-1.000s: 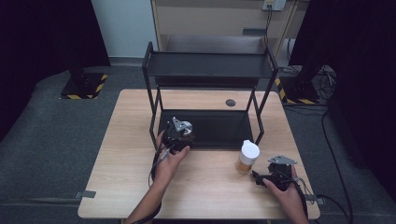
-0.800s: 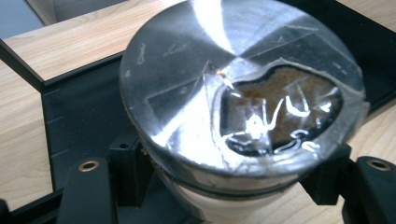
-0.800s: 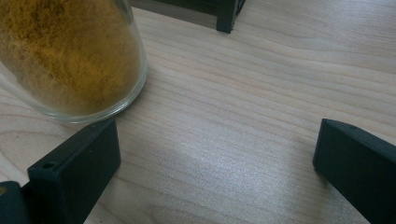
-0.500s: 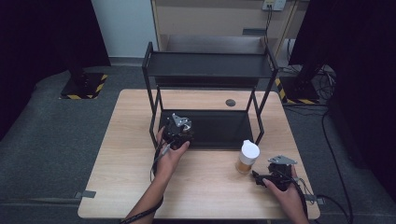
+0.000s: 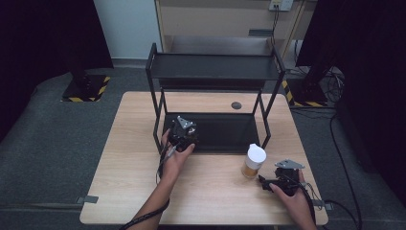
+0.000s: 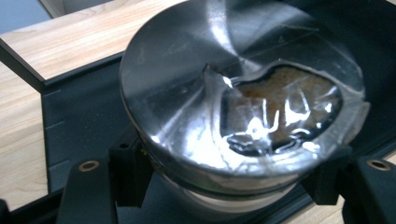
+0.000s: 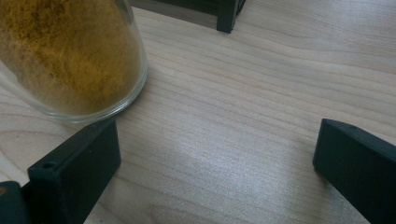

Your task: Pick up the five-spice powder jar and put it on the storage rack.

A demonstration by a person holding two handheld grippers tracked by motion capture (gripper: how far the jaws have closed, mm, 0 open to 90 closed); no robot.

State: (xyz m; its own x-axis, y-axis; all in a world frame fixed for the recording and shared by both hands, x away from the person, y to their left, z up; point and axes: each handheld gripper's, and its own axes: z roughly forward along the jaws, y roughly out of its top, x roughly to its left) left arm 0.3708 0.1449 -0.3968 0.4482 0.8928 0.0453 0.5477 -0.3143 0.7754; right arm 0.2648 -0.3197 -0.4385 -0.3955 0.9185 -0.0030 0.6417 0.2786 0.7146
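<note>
My left gripper (image 5: 186,130) is shut on a glass jar (image 6: 201,84) with a silver metal lid that has a clear window over brown contents. It holds the jar over the front left of the black rack's bottom shelf (image 5: 230,132). A second jar (image 5: 253,160), with a white lid and yellow powder (image 7: 70,51) inside, stands upright on the wooden table (image 5: 215,196) just in front of the rack's right leg. My right gripper (image 5: 265,181) rests on the table to the right of that jar. It is open, the jar lies just beyond its left jaw, and bare wood shows between its jaws (image 7: 215,158).
The black two-level rack (image 5: 215,67) stands across the back middle of the table, its front right leg (image 7: 229,14) close to the yellow jar. A small dark disc (image 5: 236,105) lies on the table behind the bottom shelf. Dark curtains and cables surround the table.
My left gripper has edged slightly forward with the silver-lidded jar. The right gripper and the yellow jar have not moved.
</note>
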